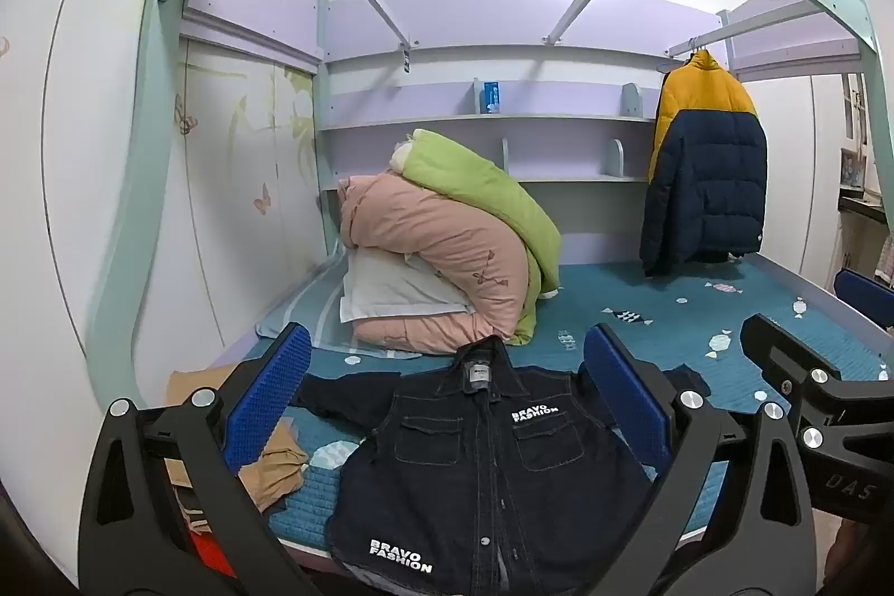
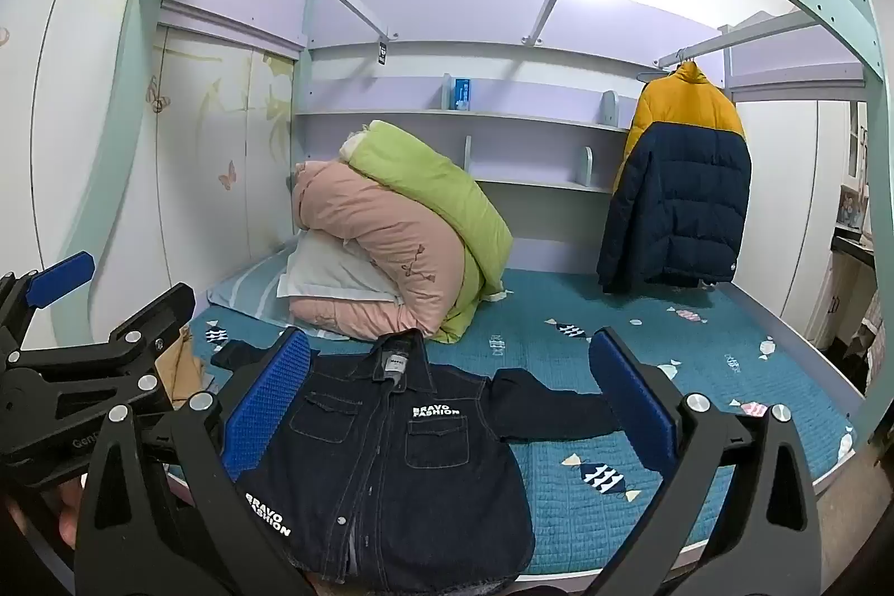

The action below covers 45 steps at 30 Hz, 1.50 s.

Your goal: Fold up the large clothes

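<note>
Two shelves [image 2: 458, 115] on the purple back wall hold only a small blue box [image 2: 461, 93]. We see the dark denim jacket [image 2: 385, 473] lying flat, front up, at the near edge of the teal bed [image 2: 642, 350], sleeves spread. Behind it sit rolled pink and green quilts [image 2: 391, 233] on a white pillow [image 2: 329, 277]; a yellow-and-navy puffer coat [image 2: 681, 188] hangs at the right. Our left gripper [image 1: 447, 411] and right gripper [image 2: 452, 400] both stand wide, holding nothing, above the jacket.

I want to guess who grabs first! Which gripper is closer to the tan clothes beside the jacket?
Left. The left gripper hovers open right beside the tan clothes; the right gripper hovers over the jacket's far side.
</note>
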Available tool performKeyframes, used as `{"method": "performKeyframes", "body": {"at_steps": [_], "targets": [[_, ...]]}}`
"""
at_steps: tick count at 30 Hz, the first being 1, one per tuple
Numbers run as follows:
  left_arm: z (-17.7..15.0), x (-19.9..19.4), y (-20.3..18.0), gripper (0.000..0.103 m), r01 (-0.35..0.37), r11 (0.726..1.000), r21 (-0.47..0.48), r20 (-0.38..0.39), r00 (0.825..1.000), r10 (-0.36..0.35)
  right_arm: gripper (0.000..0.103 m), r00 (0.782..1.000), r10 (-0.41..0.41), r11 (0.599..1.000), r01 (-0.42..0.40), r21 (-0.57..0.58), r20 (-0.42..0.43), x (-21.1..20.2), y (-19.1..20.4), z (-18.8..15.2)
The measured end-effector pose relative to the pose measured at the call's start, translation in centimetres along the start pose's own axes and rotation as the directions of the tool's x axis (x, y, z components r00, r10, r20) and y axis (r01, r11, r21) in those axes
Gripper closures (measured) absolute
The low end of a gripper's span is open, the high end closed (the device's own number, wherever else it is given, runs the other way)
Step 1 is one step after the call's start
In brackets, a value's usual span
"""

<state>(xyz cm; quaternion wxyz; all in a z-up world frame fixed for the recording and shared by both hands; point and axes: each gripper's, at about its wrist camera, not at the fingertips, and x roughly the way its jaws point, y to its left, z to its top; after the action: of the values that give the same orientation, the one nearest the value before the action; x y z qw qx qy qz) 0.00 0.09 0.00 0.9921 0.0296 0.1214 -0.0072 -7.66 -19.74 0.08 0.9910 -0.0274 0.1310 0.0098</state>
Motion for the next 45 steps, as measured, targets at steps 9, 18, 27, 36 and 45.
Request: {"method": "performKeyframes", "body": {"at_steps": [9, 18, 27, 36, 45], "targets": [[0.19, 0.44, 0.34, 0.005, -0.002, 1.000, 0.005, -0.006, 1.000, 0.002, 0.006, 1.000, 0.000, 1.000, 0.000, -0.001, 0.001, -0.04, -0.07, 0.09], [0.47, 0.12, 0.32, 0.005, -0.007, 1.000, 0.012, -0.003, 1.000, 0.007, 0.006, 1.000, 0.000, 1.000, 0.000, 0.004, 0.000, -0.07, -0.09, -0.02], [0.40, 0.10, 0.60, 0.005, -0.008, 1.000, 0.018, -0.001, 1.000, 0.008, 0.006, 1.000, 0.001, 1.000, -0.001, 0.011, -0.002, -0.09, 0.00, -0.13], [0.26, 0.07, 0.41, 0.005, -0.008, 1.000, 0.023, 0.001, 1.000, 0.008, 0.006, 1.000, 0.003, 1.000, -0.003, 0.021, -0.005, 0.05, -0.44, -0.41], [0.25, 0.09, 0.26, 0.005, -0.008, 1.000, 0.026, 0.000, 1.000, 0.008, 0.006, 1.000, 0.004, 1.000, -0.003, 0.023, -0.009, 0.21, -0.35, -0.44]]}}
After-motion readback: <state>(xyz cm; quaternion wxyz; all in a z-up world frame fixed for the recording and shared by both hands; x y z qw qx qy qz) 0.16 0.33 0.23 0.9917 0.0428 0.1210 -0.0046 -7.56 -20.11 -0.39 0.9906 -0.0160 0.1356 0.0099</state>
